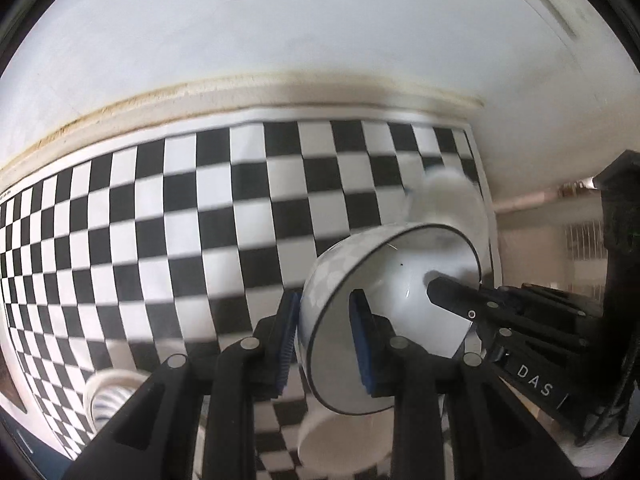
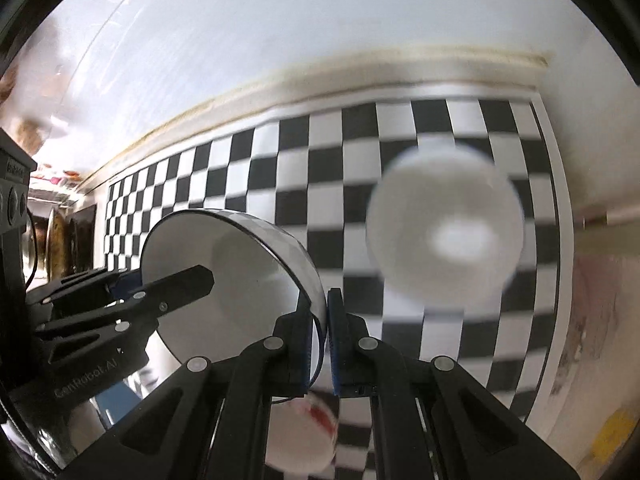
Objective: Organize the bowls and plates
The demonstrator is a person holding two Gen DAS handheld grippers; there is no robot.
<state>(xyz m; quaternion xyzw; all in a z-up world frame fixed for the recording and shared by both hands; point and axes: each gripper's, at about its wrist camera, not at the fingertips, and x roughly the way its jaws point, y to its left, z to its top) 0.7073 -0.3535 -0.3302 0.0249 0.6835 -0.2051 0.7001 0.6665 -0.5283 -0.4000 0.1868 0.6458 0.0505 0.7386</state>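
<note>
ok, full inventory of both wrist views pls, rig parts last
dark-rimmed bowl: 1, white, tilted above the cloth, rim pinched at opposite sides by both grippers
checkered cloth: 1, black and white, covers the surface up to the wall
plain bowl: 1, white, blurred, on the cloth toward its far right
striped dish: 1, white with dark stripes, near left edge
red-marked dish: 1, white, below the right fingers
left gripper: black, blue pads, shut on bowl rim
right gripper: black, blue pads, shut on bowl rim

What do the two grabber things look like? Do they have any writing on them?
Both are black plastic. The left gripper and the right gripper each have blue ribbed pads inside the fingertips and round silver bolts. One body has white letters reading "DAS", the other "GenRobot.AI". A thin black cable trails beside each.
</note>
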